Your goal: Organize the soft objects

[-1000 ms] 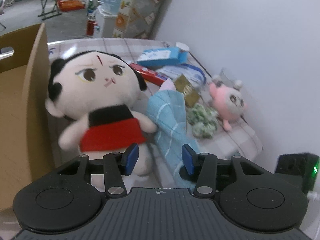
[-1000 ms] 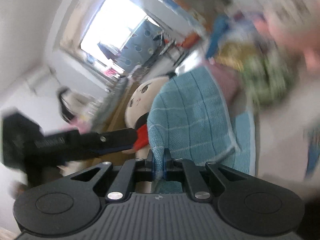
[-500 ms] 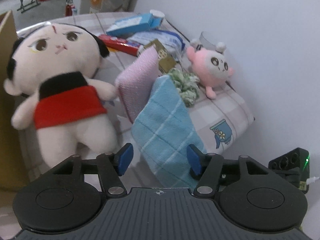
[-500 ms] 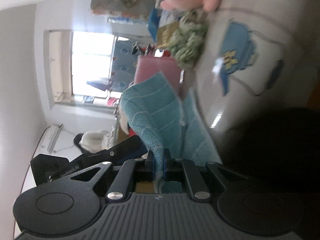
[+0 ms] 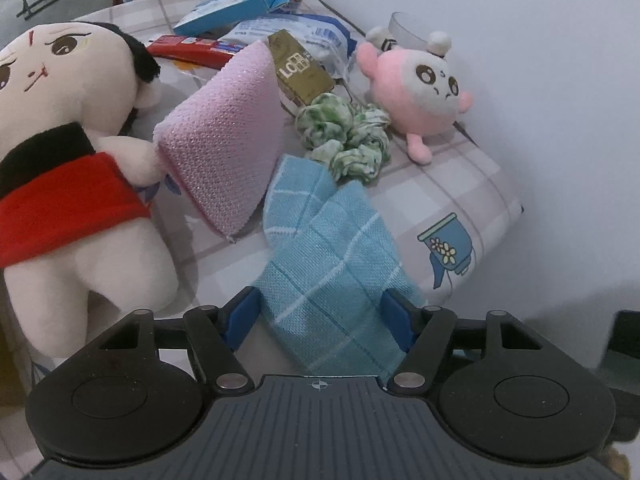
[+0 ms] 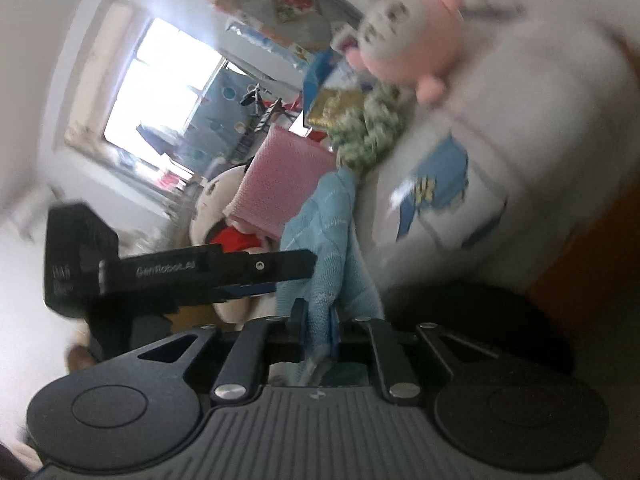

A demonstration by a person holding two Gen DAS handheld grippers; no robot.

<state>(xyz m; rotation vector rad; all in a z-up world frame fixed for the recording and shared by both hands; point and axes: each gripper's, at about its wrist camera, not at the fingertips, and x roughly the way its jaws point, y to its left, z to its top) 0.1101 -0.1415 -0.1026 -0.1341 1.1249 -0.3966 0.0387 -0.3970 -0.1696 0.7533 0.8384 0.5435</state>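
Observation:
A blue checked cloth [image 5: 320, 248] trails from the table down between the fingers of my left gripper [image 5: 320, 316], whose jaws are opening; the pads stand clear of the cloth. In the right wrist view the same cloth [image 6: 324, 224] runs into my right gripper [image 6: 316, 332]. Its narrow jaws are opening and still pinch the cloth's edge. A finger of the left gripper [image 6: 260, 266] crosses just left of the cloth. A large doll in red [image 5: 60, 140] lies at the left. A pink knitted cloth [image 5: 224, 132], a green-white bundle [image 5: 344, 132] and a pink plush [image 5: 420, 92] lie beyond.
Behind the soft things lie a blue box [image 5: 236, 8], a red pack [image 5: 188, 46], a gold packet [image 5: 300, 68] and a clear cup [image 5: 404, 26]. The checked tablecloth's edge [image 5: 500, 216] drops off at the right, close to a white wall.
The left gripper has moved right and down over the blue cloth with its jaws spreading. The doll has slid leftward in view and the cardboard box has gone. The right gripper's jaws look slightly wider.

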